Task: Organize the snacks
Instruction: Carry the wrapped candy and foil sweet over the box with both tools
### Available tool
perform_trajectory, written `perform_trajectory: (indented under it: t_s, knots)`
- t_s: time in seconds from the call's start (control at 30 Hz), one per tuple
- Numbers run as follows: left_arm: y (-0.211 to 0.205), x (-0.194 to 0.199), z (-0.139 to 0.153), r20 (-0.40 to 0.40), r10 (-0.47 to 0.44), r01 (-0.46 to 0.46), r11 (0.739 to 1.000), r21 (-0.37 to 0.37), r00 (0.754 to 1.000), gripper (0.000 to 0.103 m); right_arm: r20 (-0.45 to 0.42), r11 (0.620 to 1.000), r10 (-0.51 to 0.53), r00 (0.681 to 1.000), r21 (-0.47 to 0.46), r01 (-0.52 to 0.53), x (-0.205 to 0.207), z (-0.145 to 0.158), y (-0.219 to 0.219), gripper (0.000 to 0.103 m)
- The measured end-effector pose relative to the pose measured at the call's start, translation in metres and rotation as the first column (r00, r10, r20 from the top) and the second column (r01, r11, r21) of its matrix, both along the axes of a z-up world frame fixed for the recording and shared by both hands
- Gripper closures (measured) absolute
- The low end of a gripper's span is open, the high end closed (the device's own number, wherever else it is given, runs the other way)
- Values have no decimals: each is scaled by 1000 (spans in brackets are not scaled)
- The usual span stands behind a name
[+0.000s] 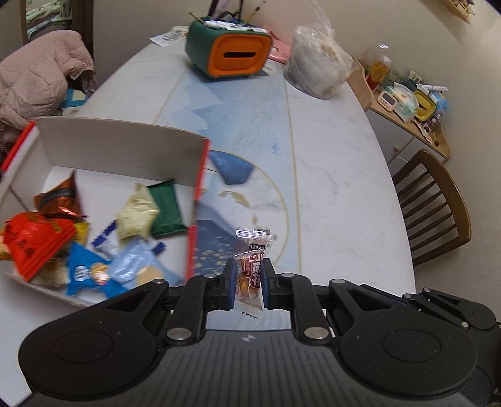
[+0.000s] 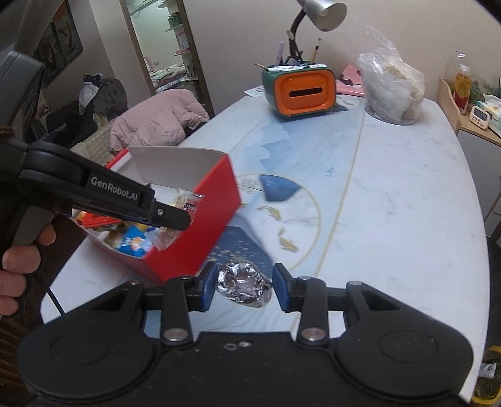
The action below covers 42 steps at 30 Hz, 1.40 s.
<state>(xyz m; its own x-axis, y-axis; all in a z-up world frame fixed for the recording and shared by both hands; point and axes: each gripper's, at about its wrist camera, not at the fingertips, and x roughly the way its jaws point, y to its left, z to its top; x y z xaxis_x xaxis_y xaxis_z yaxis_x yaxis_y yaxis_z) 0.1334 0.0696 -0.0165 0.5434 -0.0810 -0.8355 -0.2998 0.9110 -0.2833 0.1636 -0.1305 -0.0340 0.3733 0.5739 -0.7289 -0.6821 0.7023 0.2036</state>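
Note:
My left gripper [image 1: 249,280] is shut on a small clear snack packet with dark red print [image 1: 250,272], held upright just right of the red box [image 1: 195,216]. The box holds several wrapped snacks [image 1: 94,238]. In the right wrist view the left gripper [image 2: 175,219] hangs over the box's [image 2: 203,231] open top with the packet [image 2: 188,203]. My right gripper [image 2: 245,286] is open around a silver foil-wrapped snack [image 2: 242,283] lying on the table; its pads stand a little apart from the foil.
A green and orange tissue holder [image 2: 297,90] and a clear bag of food [image 2: 391,90] stand at the table's far end. A desk lamp [image 2: 319,15] rises behind. A wooden chair [image 1: 435,203] and a cluttered shelf [image 1: 407,106] are to the right. A pink coat [image 2: 156,122] lies left.

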Motion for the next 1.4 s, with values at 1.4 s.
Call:
perform_trajectory:
  t_s: [1.4]
  knots:
    - [174,14,-33,-21,58,-56,996,68,998,88,29,974,128,991,-190,-120,-4,-54,224,67]
